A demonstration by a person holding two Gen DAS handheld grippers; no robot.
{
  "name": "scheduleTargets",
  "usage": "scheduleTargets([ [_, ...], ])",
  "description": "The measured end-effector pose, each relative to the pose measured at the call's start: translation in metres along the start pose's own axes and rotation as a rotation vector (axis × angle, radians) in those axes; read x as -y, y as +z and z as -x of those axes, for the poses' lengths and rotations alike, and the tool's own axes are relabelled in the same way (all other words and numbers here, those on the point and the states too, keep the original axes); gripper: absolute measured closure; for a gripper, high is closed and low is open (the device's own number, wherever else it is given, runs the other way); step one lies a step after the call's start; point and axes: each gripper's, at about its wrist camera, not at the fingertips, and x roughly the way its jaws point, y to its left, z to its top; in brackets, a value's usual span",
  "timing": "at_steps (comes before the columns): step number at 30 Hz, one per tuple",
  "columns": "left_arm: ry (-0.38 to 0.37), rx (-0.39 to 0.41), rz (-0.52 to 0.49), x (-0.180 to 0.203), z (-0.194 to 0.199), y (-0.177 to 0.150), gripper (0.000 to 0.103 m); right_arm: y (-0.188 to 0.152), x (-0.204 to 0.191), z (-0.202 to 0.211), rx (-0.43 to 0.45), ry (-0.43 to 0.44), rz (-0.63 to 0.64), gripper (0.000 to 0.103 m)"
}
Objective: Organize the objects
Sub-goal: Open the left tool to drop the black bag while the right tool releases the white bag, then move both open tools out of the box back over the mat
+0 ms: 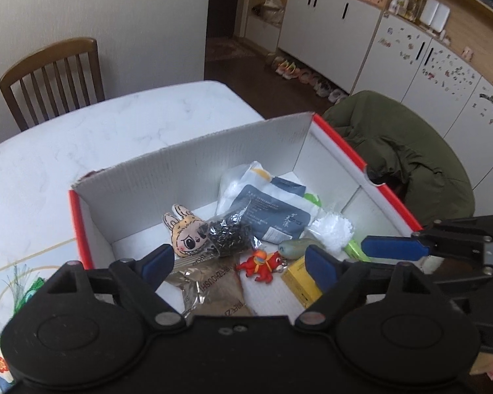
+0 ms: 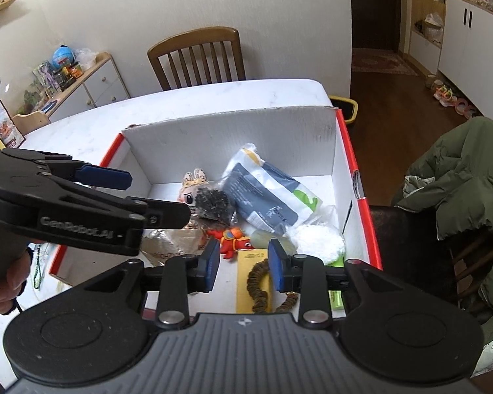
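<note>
A white cardboard box with a red rim (image 1: 341, 146) (image 2: 345, 138) stands on the table and holds the loose items. Inside lie a rabbit-face plush (image 1: 184, 233) (image 2: 194, 187), a bag of small black parts (image 1: 230, 233) (image 2: 213, 205), a grey-blue packet (image 1: 272, 213) (image 2: 259, 197), a red toy figure (image 1: 261, 264) (image 2: 233, 239), a white fluffy puff (image 1: 332, 231) (image 2: 318, 239), a foil pouch (image 1: 207, 290) and a yellow box (image 1: 300, 280) (image 2: 249, 282) with a brown scrunchie (image 2: 258, 287) on it. My left gripper (image 1: 240, 262) (image 2: 157, 195) hovers open over the box's near side. My right gripper (image 2: 244, 269) is open above the scrunchie, holding nothing; one of its blue fingers (image 1: 391, 248) shows in the left wrist view.
The white marble table (image 1: 98, 138) (image 2: 213, 98) runs back to a wooden chair (image 1: 52, 75) (image 2: 197, 59). A green jacket (image 1: 401, 151) (image 2: 466, 180) is draped over a seat right of the box. A printed mat (image 1: 19, 282) with green beads lies left of the box.
</note>
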Motion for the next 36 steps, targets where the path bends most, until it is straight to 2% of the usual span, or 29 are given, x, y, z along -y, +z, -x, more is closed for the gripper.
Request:
scheduleTargets([
  [2, -0.007, 0.014, 0.002, -0.003, 0.009, -0.003, 0.016, -0.001, -0.005, 0.003, 0.005, 0.002, 0.001, 0.070],
  [5, -0.013, 0.037, 0.001, -0.009, 0.023, -0.008, 0.015, -0.002, -0.013, 0.008, 0.023, 0.008, -0.006, 0.050],
  [6, -0.012, 0.046, 0.001, -0.011, 0.028, -0.010, 0.015, -0.002, -0.016, 0.011, 0.033, 0.013, -0.007, 0.049],
  [10, -0.013, 0.083, 0.001, -0.023, 0.050, -0.018, 0.013, -0.003, -0.030, 0.019, 0.048, 0.026, -0.013, 0.049],
  [16, 0.010, 0.135, 0.006, -0.047, 0.080, -0.030, 0.006, -0.003, -0.058, 0.030, 0.078, 0.039, -0.015, 0.041],
  [18, 0.015, 0.150, 0.005, -0.055, 0.089, -0.035, 0.003, -0.003, -0.068, 0.031, 0.086, 0.044, -0.023, 0.035],
  [25, 0.074, 0.192, -0.010, -0.089, 0.112, -0.054, 0.001, 0.000, -0.100, 0.033, 0.111, 0.032, -0.043, 0.030],
  [31, 0.108, 0.192, 0.006, -0.127, 0.122, -0.074, 0.000, 0.003, -0.130, 0.027, 0.115, 0.034, -0.047, 0.023],
  [36, 0.138, 0.158, 0.078, -0.162, 0.113, -0.089, 0.000, 0.007, -0.158, 0.016, 0.103, 0.054, -0.048, 0.020],
])
